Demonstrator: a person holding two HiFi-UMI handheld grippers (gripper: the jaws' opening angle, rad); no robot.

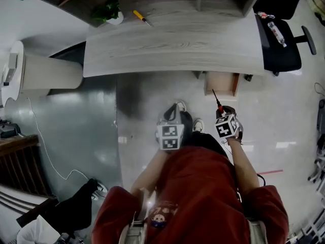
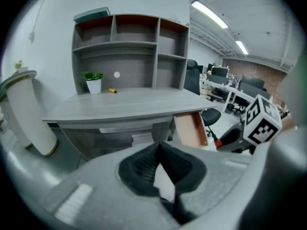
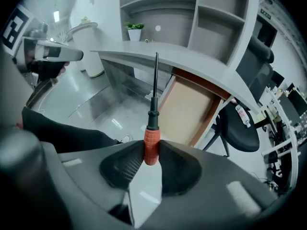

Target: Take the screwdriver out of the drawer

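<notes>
My right gripper (image 3: 151,151) is shut on the red handle of a screwdriver (image 3: 152,140); its black collar and thin shaft stick straight out in front of the jaws. In the head view the screwdriver (image 1: 218,104) is held by the right gripper (image 1: 222,117) just in front of the open drawer (image 1: 220,83), clear of it. The drawer (image 3: 188,110) shows a bare wooden bottom under the desk's right end. My left gripper (image 2: 159,146) is shut with nothing between its pads, and it hangs to the left of the right one (image 1: 173,118).
The grey desk (image 1: 172,44) carries a small potted plant (image 1: 107,10) and a yellow-handled screwdriver (image 1: 141,17) near the shelf unit (image 2: 129,47). A black office chair (image 1: 280,39) stands to the right of the drawer. A white rounded bin (image 1: 45,72) stands left of the desk.
</notes>
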